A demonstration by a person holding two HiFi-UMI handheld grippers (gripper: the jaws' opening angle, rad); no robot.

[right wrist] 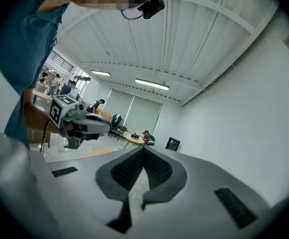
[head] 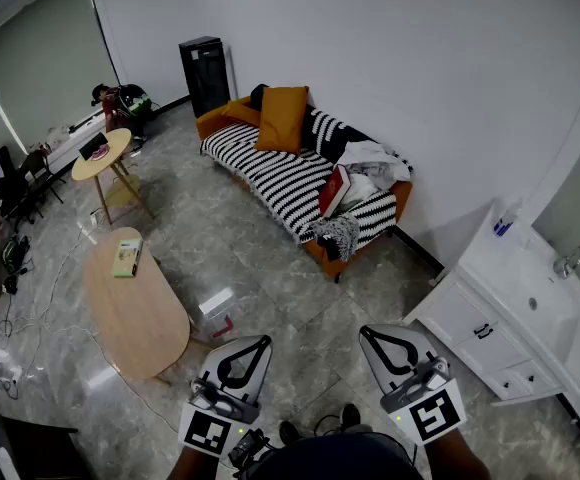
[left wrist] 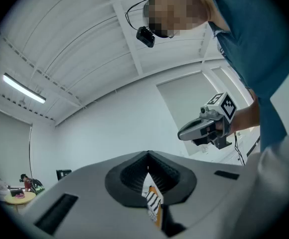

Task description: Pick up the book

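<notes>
A pale green book (head: 127, 257) lies flat on the far end of an oval wooden coffee table (head: 140, 318), well ahead and left of both grippers. A red book (head: 335, 190) leans among clothes on the striped sofa (head: 270, 173). Low in the head view, my left gripper (head: 262, 342) and right gripper (head: 366, 332) hang side by side above the floor, near the person's feet. Both are shut with nothing between the jaws. In the left gripper view the jaw tips (left wrist: 148, 154) meet, and in the right gripper view the tips (right wrist: 144, 149) meet too.
A white cabinet with a sink (head: 515, 313) stands to the right. A round side table (head: 101, 154) and a black tower unit (head: 205, 73) are farther back. Cables (head: 30, 303) trail over the floor at left. A small clear box (head: 217, 315) sits beside the coffee table.
</notes>
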